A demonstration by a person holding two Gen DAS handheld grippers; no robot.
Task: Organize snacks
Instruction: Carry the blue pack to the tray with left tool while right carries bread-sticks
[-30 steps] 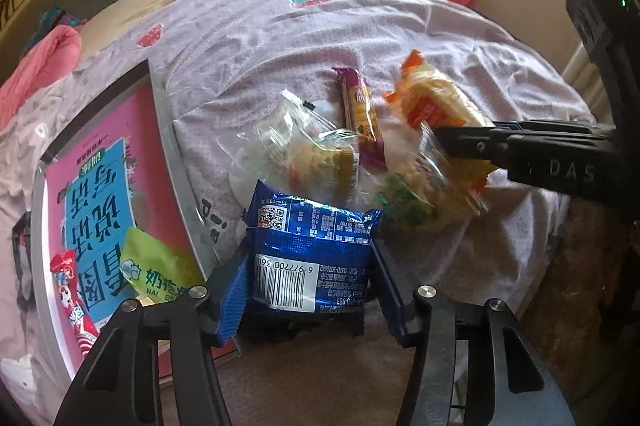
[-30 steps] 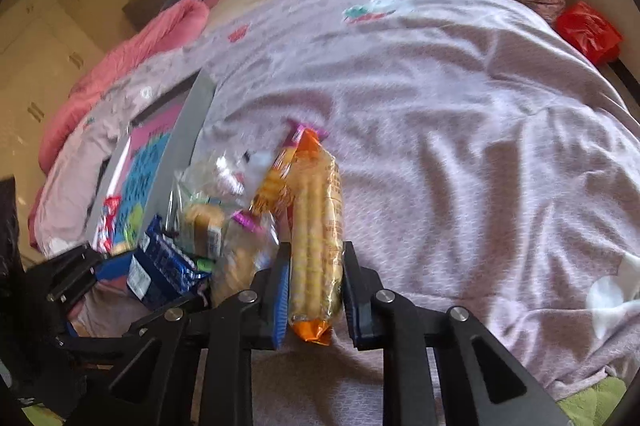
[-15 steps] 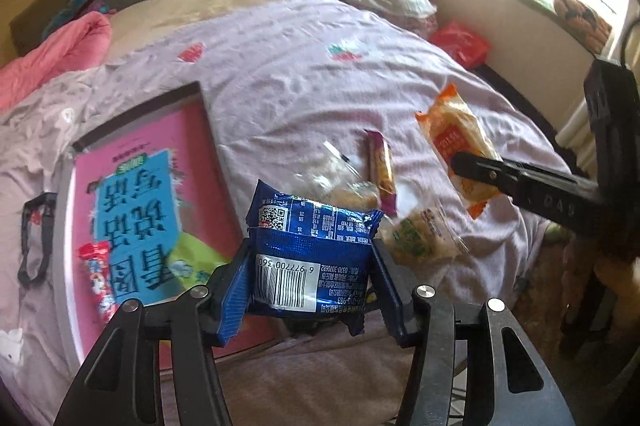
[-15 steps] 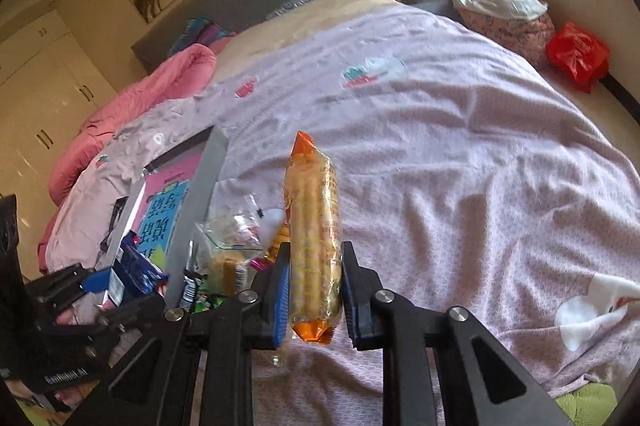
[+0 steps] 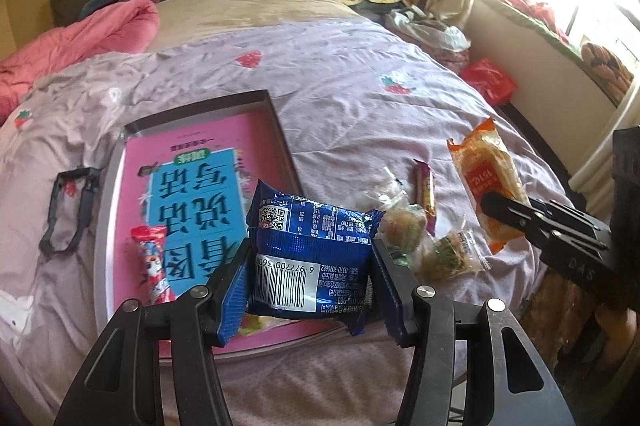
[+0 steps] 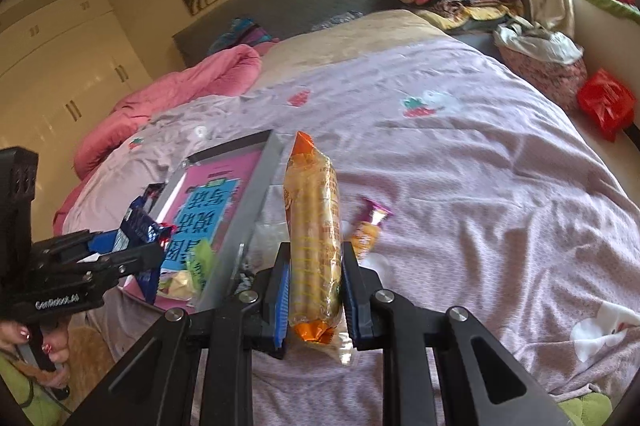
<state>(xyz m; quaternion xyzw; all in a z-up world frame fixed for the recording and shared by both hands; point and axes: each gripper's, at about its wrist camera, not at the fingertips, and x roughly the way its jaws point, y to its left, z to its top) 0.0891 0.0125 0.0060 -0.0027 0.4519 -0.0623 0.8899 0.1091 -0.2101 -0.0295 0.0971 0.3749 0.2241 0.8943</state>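
Tongs both loaded: left tongs [image 5: 310, 268] grasping blue packet [image 5: 310, 246], barcode end nearest, lying crosswise over near edge of tray [image 5: 280, 130]; right tongs [image 6: 314, 286] clenched on orange biscuit pack [image 6: 314, 238], long axis pointing away up the bed [image 6: 460, 166]. Best carry each over the tray, lower flat, then let go beside red candy [image 5: 154, 266]. Loose snacks [image 5: 424, 238] beyond, on the bed right of tray
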